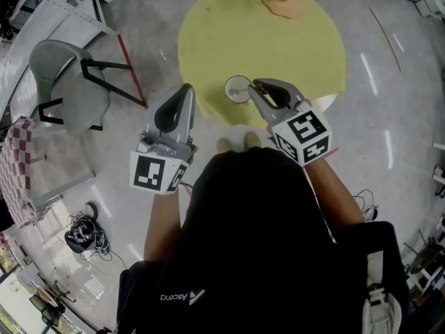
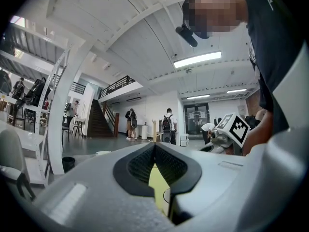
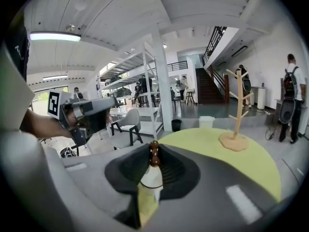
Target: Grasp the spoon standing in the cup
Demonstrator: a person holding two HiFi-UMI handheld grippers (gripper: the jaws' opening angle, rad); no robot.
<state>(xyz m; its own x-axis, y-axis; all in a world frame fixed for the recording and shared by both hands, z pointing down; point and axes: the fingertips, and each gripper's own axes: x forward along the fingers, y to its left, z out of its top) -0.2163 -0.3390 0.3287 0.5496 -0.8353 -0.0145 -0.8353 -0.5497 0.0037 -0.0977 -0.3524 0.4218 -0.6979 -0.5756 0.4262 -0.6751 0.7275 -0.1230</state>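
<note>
A white cup (image 1: 236, 89) stands near the front edge of the round yellow-green table (image 1: 278, 40). My right gripper (image 1: 259, 88) reaches over the cup's right rim. In the right gripper view its jaws (image 3: 155, 148) press on the spoon's brown beaded handle (image 3: 154, 153), with the white cup (image 3: 151, 179) right below. The rest of the spoon is hidden by the jaws. My left gripper (image 1: 185, 92) hovers off the table's left front edge, left of the cup, its fingertips (image 2: 154, 146) touching with nothing between them.
A wooden branch stand (image 1: 284, 0) sits at the table's far side, also in the right gripper view (image 3: 236, 111). A grey chair (image 1: 66, 82) stands on the floor to the left. A red-checked cloth (image 1: 15, 169) covers a surface at the far left. Several people stand far off.
</note>
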